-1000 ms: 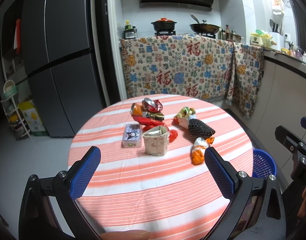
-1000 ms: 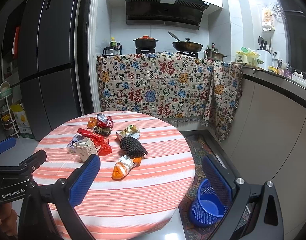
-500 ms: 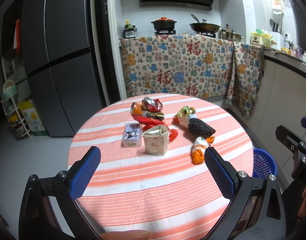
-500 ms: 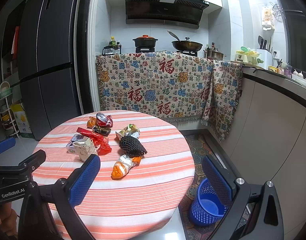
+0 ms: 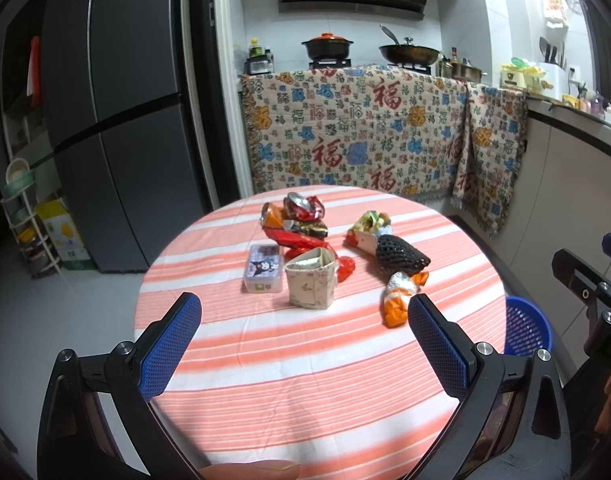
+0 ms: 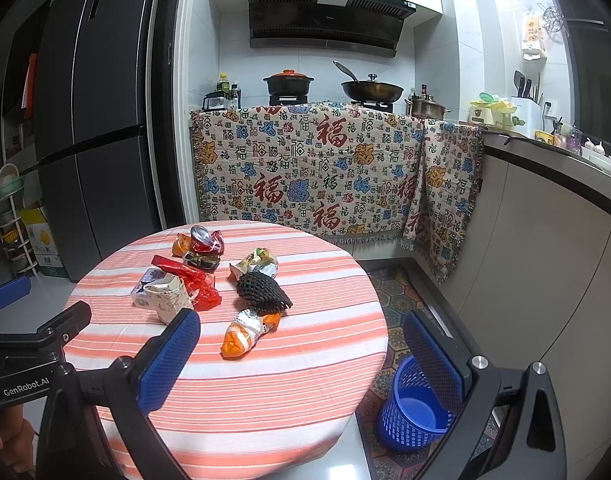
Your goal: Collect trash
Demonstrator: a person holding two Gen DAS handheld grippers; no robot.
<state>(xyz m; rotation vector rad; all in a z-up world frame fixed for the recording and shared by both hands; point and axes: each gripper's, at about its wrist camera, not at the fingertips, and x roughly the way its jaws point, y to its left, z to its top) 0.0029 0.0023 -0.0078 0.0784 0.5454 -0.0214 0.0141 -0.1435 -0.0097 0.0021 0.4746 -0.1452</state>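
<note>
trash pile (image 5: 329, 252) on table | blue bin (image 5: 527, 332) part-hidden | both grippers wide

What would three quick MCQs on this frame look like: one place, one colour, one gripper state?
1. Where is the waste basket?
A. On the table
B. On the floor beside the table
C. On the stove

2. What colour is the foam fruit net?
A. Black
B. White
C. Green

3. How do the left gripper and right gripper stand?
A. Both shut on trash
B. Left open, right shut
C. Both open, holding nothing

Answers:
1. B, it stands on the patterned mat past the edge of the round table.
2. A, the mesh is dark against the striped cloth.
3. C, the blue pads are wide apart in each wrist view, with nothing between them.
</note>
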